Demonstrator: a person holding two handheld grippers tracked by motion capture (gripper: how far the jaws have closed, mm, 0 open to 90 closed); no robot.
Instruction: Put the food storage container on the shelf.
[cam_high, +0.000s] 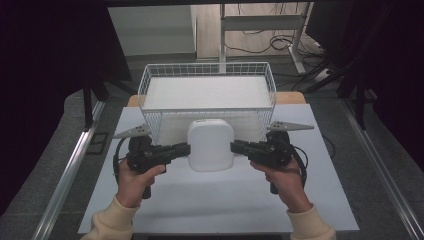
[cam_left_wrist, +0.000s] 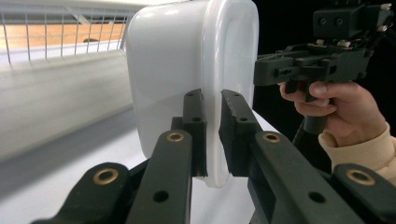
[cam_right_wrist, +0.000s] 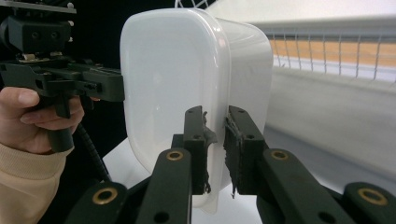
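A white plastic container (cam_high: 210, 145) with a lid hangs between my two grippers, just in front of the wire basket (cam_high: 150, 95). My left gripper (cam_high: 186, 148) is shut on the container's left rim. In the left gripper view the jaws (cam_left_wrist: 212, 100) pinch the rim of the container (cam_left_wrist: 177, 60). My right gripper (cam_high: 235, 146) is shut on the opposite rim. The right gripper view shows its jaws (cam_right_wrist: 215, 116) clamped on the lid edge of the container (cam_right_wrist: 177, 70). Each gripper view also catches the other hand's gripper (cam_left_wrist: 299, 70) (cam_right_wrist: 70, 79) beyond the container.
The white wire basket (cam_left_wrist: 60, 37) (cam_right_wrist: 336, 51) stands at the far side of the grey table (cam_high: 210, 200), with a white liner in its bottom. Metal rails run along both sides of the table. Desk legs and cables lie on the floor beyond.
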